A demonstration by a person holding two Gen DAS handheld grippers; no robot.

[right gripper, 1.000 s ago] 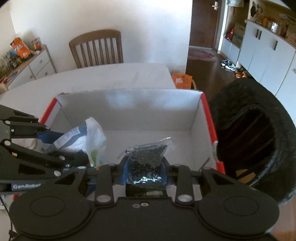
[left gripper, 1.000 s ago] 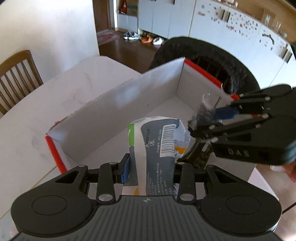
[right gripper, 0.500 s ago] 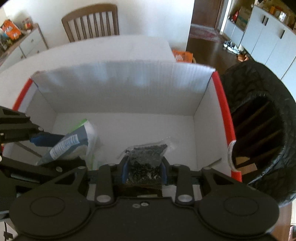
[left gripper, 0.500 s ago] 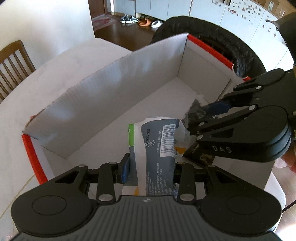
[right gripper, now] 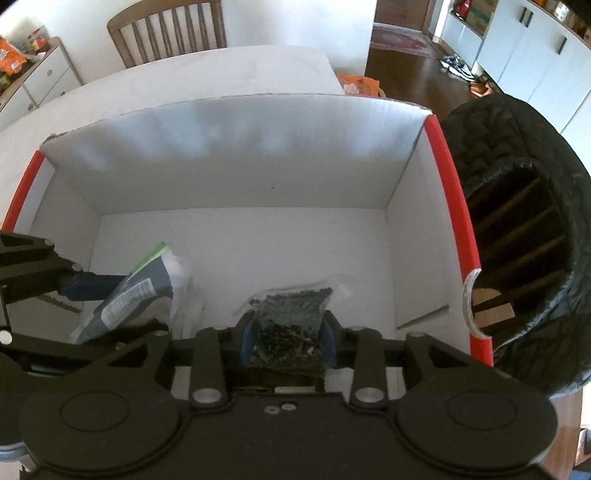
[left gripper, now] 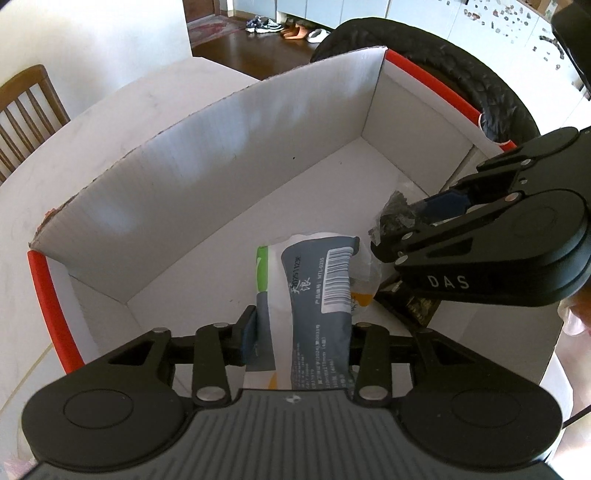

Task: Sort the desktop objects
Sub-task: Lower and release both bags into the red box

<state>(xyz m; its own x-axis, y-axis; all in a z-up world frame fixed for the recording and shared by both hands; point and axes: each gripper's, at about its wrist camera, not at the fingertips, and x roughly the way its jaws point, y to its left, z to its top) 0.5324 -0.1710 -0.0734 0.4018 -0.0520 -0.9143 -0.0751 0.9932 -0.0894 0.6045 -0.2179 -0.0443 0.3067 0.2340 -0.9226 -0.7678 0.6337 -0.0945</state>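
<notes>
A white cardboard box [left gripper: 207,177] with red edges fills both views; it also shows in the right wrist view [right gripper: 236,155]. My left gripper [left gripper: 299,332] is shut on a grey and white snack packet [left gripper: 314,291] with a barcode, held inside the box above its floor; the packet also shows in the right wrist view [right gripper: 140,295]. My right gripper [right gripper: 288,339] is shut on a clear bag of dark bits [right gripper: 291,314], also inside the box, just right of the left gripper. That bag shows in the left wrist view [left gripper: 397,218].
A black woven basket [right gripper: 524,236] stands right of the box. The box sits on a white table [right gripper: 207,70] with a wooden chair [right gripper: 170,29] behind it. An orange packet [right gripper: 360,83] lies past the table's far corner.
Both grippers have moved forward and down over the box with their packets, so the box interior now fills the views. Both grips are unchanged.
</notes>
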